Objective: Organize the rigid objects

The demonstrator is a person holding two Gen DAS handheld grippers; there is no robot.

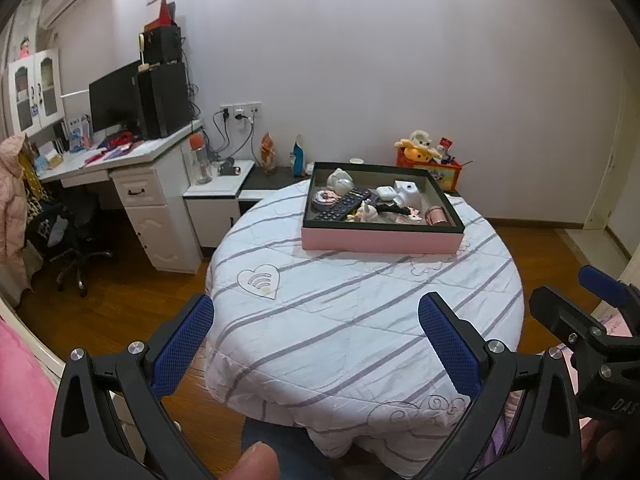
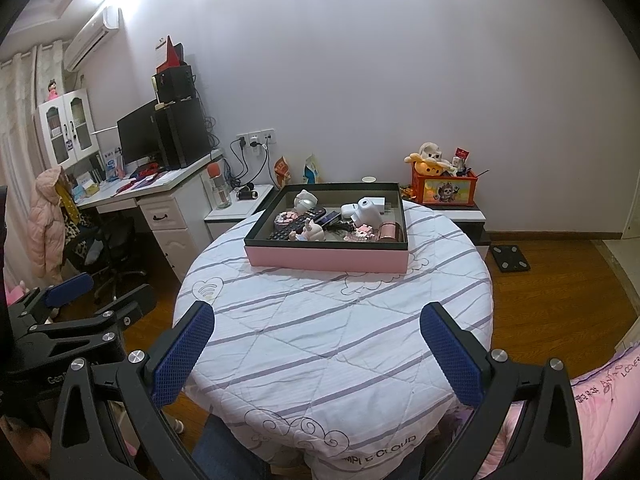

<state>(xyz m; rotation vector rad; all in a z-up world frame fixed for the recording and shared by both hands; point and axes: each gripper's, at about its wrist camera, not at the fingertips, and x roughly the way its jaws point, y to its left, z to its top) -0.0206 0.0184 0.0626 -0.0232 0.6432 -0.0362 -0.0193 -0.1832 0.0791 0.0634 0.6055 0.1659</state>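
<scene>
A shallow pink box [image 1: 380, 240] [image 2: 326, 260] with a dark rim sits at the far side of a round table covered by a striped white cloth [image 1: 360, 320] [image 2: 332, 340]. Inside lie a black remote [image 1: 340, 208] [image 2: 296, 224], a white camera-like device [image 1: 408, 192] [image 2: 368, 210], an earbud case [image 1: 385, 193], small figurines [image 1: 340, 180] [image 2: 306, 200] and a pink metallic cylinder [image 1: 436, 216] [image 2: 390, 232]. My left gripper [image 1: 316, 344] is open, held over the near table edge with nothing between its fingers. My right gripper [image 2: 316, 352] is open and likewise holds nothing; it shows at the right edge of the left wrist view [image 1: 576, 300].
A white desk [image 1: 120, 160] [image 2: 160, 188] with a monitor and a computer tower stands at the left, an office chair [image 1: 76, 236] beside it. A low cabinet behind the table carries an orange toy box [image 1: 432, 164] [image 2: 444, 188]. Wooden floor surrounds the table; pink bedding [image 2: 600, 400] lies at the right.
</scene>
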